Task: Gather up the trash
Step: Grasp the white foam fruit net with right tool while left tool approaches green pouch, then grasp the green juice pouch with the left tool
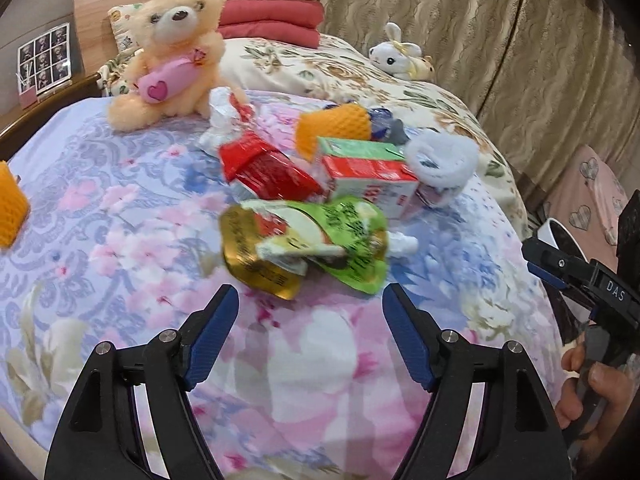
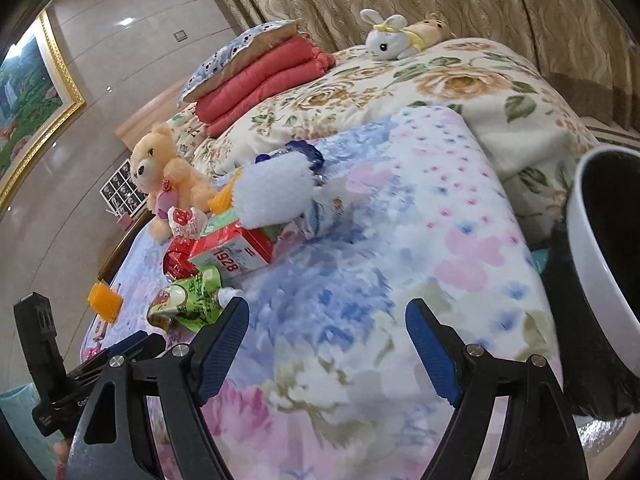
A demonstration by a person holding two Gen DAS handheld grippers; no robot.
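Note:
A pile of trash lies on the flowered bedspread (image 1: 120,208). Nearest is a crumpled green and gold pouch (image 1: 308,244), also in the right wrist view (image 2: 188,300). Behind it lie a red wrapper (image 1: 264,168), a red and green carton (image 1: 368,172) (image 2: 236,252), an orange foam net (image 1: 332,128), a white foam net (image 1: 442,158) (image 2: 272,192) and a blue wrapper (image 1: 382,120). My left gripper (image 1: 310,300) is open, just short of the pouch. My right gripper (image 2: 326,316) is open and empty above the bedspread, right of the pile.
A white bin with a black liner (image 2: 600,264) stands at the bed's right edge. A peach teddy bear (image 1: 176,52), a white bunny toy (image 1: 400,54), red folded blankets (image 1: 272,20) and another orange foam net (image 1: 10,204) lie on the bed. Curtains (image 1: 480,20) hang behind.

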